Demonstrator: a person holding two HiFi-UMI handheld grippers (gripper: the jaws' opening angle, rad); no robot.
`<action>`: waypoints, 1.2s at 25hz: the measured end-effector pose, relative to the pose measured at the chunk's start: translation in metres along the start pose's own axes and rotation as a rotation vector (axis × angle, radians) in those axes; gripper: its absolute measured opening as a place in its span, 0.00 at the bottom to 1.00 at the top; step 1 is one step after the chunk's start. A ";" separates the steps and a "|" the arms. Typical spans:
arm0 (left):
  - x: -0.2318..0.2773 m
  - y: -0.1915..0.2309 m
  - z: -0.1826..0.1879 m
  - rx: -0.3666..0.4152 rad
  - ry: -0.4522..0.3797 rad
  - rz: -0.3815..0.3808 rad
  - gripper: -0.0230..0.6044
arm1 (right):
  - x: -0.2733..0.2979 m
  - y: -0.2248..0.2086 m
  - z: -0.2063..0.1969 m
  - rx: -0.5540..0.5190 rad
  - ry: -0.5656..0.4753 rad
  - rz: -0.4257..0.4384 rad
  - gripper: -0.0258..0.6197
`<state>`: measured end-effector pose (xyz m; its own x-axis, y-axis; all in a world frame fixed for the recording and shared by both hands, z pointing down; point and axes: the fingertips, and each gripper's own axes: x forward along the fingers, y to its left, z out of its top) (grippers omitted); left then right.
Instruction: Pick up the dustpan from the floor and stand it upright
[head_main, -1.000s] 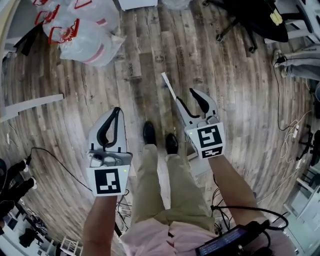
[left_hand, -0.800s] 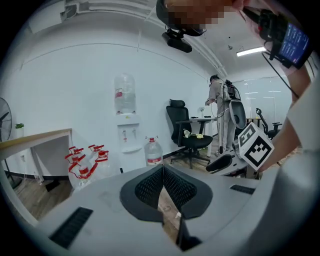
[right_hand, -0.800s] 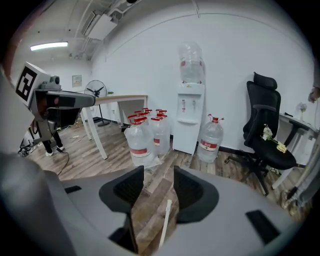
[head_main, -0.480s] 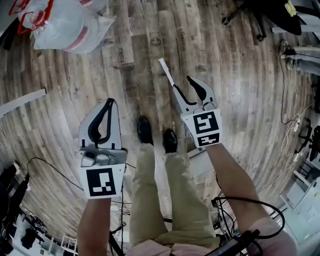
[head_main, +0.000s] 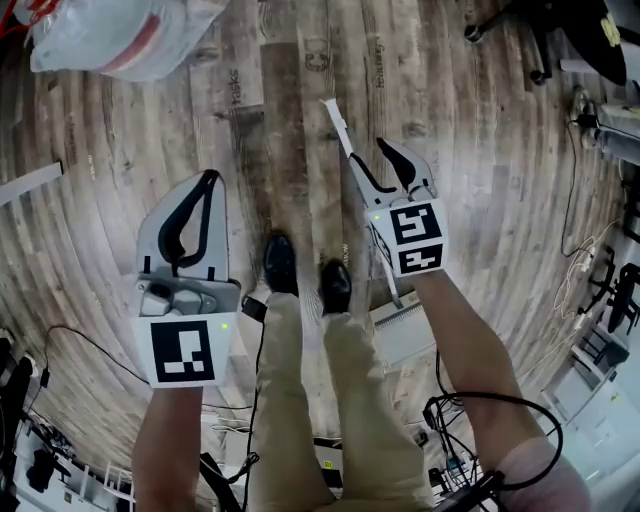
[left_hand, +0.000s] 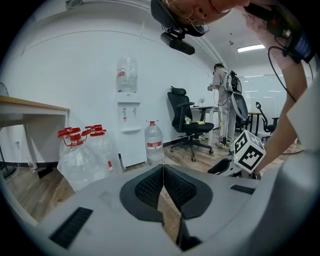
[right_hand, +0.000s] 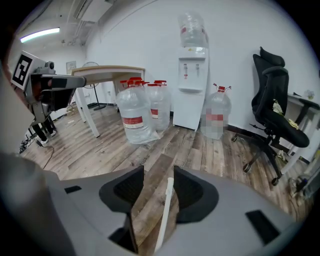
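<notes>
The dustpan lies flat on the wooden floor. Its long white handle (head_main: 336, 128) runs away from me, and its pale ribbed pan (head_main: 405, 335) sits beside my right shoe. My right gripper (head_main: 372, 155) hovers over the handle, open. In the right gripper view the handle (right_hand: 165, 212) shows in the gap of the right gripper (right_hand: 159, 172), and neither pad touches it. My left gripper (head_main: 208, 176) is held out over bare floor to the left, shut with nothing in it. In the left gripper view the left gripper (left_hand: 163, 168) has its tips together.
My two black shoes (head_main: 280, 262) stand between the grippers. Bagged water jugs (head_main: 110, 35) lie at the far left and a chair base (head_main: 540, 40) at the far right. Cables (head_main: 590, 270) trail on the right. A water dispenser (right_hand: 192, 85) and a table (right_hand: 107, 72) stand ahead.
The head view has slid forward, so the bagged jugs sit higher in frame. The left gripper has drifted left and nearer. The right gripper stays open over the handle.
</notes>
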<state>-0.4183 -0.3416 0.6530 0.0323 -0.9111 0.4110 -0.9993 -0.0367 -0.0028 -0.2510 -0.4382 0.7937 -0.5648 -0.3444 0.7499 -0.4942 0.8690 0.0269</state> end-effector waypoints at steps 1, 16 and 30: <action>0.003 0.001 -0.007 -0.001 0.004 -0.001 0.06 | 0.007 -0.001 -0.006 0.001 0.008 -0.002 0.33; 0.049 -0.001 -0.054 0.005 0.001 -0.034 0.06 | 0.083 -0.011 -0.068 -0.043 0.103 0.004 0.32; 0.075 0.008 -0.090 0.037 0.016 -0.072 0.06 | 0.131 -0.013 -0.107 -0.045 0.174 0.006 0.32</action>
<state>-0.4258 -0.3729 0.7660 0.1037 -0.8988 0.4260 -0.9931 -0.1173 -0.0059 -0.2474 -0.4565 0.9624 -0.4423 -0.2761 0.8533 -0.4590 0.8871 0.0491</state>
